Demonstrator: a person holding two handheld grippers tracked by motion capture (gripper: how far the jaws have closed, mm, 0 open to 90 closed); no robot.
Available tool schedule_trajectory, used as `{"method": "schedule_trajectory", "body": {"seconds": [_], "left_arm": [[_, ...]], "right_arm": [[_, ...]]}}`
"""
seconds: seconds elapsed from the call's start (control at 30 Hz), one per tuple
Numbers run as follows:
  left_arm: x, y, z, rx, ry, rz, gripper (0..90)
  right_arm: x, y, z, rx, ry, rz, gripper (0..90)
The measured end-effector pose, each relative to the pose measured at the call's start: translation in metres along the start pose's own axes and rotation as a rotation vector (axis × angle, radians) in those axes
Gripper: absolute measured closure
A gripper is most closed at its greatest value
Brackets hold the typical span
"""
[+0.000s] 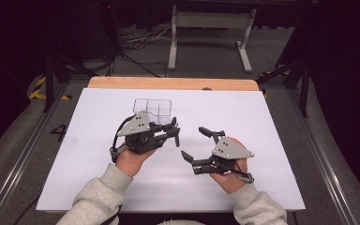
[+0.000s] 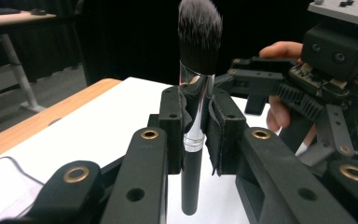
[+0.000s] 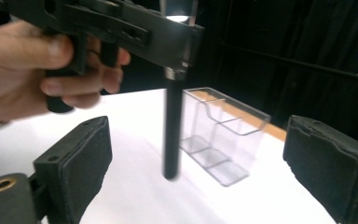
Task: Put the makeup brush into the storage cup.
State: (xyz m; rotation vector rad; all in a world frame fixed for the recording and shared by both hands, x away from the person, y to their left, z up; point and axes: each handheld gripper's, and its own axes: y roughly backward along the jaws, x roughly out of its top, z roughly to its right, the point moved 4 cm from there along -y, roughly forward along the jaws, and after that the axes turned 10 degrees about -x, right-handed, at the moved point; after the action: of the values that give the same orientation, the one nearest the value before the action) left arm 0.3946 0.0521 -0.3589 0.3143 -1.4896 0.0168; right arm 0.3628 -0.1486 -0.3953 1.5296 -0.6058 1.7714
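Observation:
A makeup brush (image 2: 196, 93) with a black handle, a silver ferrule and dark bristles stands upright between the jaws of my left gripper (image 2: 198, 123), which is shut on its ferrule. From above, that gripper (image 1: 175, 131) holds the brush (image 1: 176, 137) just above the white table top. My right gripper (image 1: 193, 141) is open a little to the right, its jaws wide apart and pointing at the brush. Along its own black pads (image 3: 79, 158), the brush handle (image 3: 172, 135) hangs in front, apart from them, with its lower end free.
A clear plastic organiser (image 1: 152, 108) with several compartments stands on the white board (image 1: 262, 140) just behind the left gripper; it also shows beyond the brush (image 3: 223, 135). A wooden table edge (image 1: 168, 83) runs along the back. Bare white surface lies around both hands.

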Motion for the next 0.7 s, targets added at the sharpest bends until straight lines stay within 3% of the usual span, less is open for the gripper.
{"method": "schedule_trajectory", "body": {"seconds": [0.27,0.7], "left_arm": [[0.005,0.005,-0.013,0.047,0.0,-0.015,77.9],[0.016,0.005,-0.035,0.125,0.006,-0.04,78.0]], "right_arm": [[-0.007,0.011,0.015,-0.034,0.022,-0.005,6.2],[-0.015,0.027,0.032,-0.072,0.011,-0.018,5.9]]}}
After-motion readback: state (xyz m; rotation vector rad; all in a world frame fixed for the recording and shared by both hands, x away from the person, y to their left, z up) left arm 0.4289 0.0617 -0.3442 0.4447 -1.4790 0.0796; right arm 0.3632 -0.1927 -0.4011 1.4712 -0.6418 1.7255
